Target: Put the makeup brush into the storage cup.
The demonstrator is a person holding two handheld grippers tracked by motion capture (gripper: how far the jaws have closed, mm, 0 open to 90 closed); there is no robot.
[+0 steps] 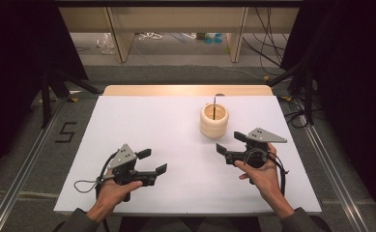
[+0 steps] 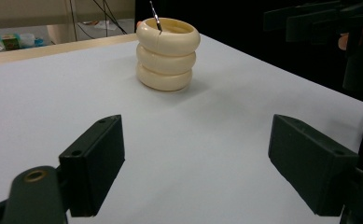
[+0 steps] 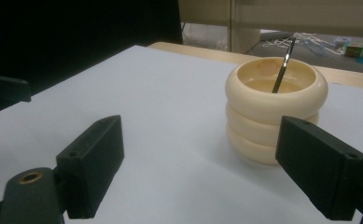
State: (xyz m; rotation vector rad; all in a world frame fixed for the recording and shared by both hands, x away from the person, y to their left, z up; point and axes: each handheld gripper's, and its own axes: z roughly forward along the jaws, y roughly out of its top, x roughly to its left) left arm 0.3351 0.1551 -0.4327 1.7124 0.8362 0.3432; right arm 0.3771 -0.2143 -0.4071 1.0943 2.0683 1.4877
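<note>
— What is closest to your cameras?

— In my right gripper view I see first my own two black jaws, standing wide apart with nothing between them. Just behind the right-hand jaw, partly covered by it, is the cream ribbed holder (image 3: pixel 276 119), made like three rings stacked. A thin metal rod (image 3: pixel 282 70) stands inside it and leans on the rim.

— And the other side?

— In my left gripper view the jaws are also wide apart and hold nothing. The holder (image 2: pixel 168 53) is well ahead of them, a little nearer to the left-hand jaw than to the middle of the gap. It stands upright on the white table (image 2: pixel 39 93).

— From above?

— The right gripper (image 1: pixel 231 142) is near the holder (image 1: pixel 214 121), just in front of it, not touching. The left gripper (image 1: pixel 151 161) is well apart from it. A hand (image 1: pixel 263 174) holds the right one, and another hand (image 1: pixel 115 188) holds the left one.
</note>
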